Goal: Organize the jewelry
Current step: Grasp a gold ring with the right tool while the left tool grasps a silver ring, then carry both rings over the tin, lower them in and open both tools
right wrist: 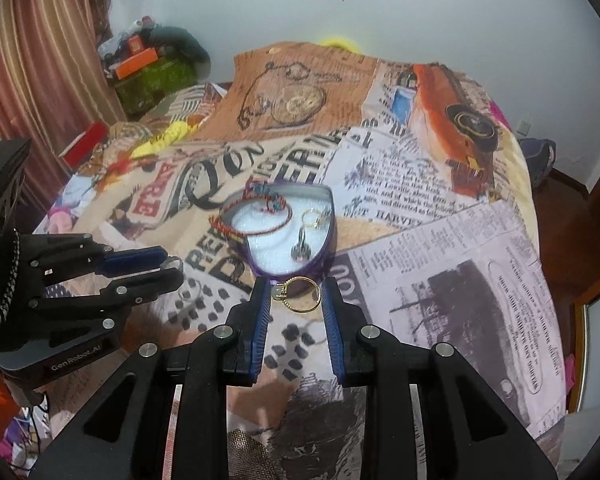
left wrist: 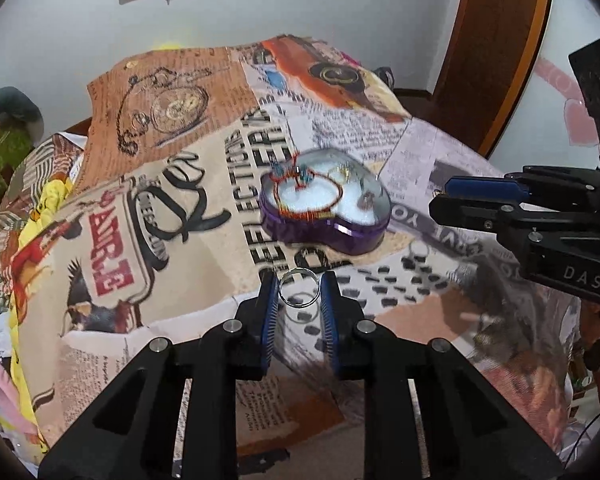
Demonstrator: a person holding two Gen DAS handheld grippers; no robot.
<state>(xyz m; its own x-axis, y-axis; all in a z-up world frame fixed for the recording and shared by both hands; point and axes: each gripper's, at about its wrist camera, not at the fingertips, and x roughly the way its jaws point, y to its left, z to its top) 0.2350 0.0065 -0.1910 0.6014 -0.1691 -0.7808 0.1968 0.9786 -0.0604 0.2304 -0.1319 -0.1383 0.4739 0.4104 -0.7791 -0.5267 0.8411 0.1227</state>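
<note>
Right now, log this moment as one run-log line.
left gripper: holds silver ring | right gripper: holds gold ring | purple heart box: open, on bedspread

Heart-shaped purple tin (right wrist: 296, 236) mid-bed, open-topped; entry from above unobstructed. Inside: red beaded bracelet (right wrist: 260, 216) crowding the 10 o'clock half, small pieces at 3 and 5 o'clock, white lining bare at centre. Right tongs (right wrist: 296, 294) just short of the tin's near tip, gold ring (right wrist: 300, 294) filling the gap. Left tongs (right wrist: 168, 268) at 9 o'clock of the tin, apart from it, silver ring (left wrist: 299, 288) between the pads. Printed bedspread (right wrist: 440, 240) bare toward 3 o'clock. Clutter pile (right wrist: 152, 72) far off at 11 o'clock.
</note>
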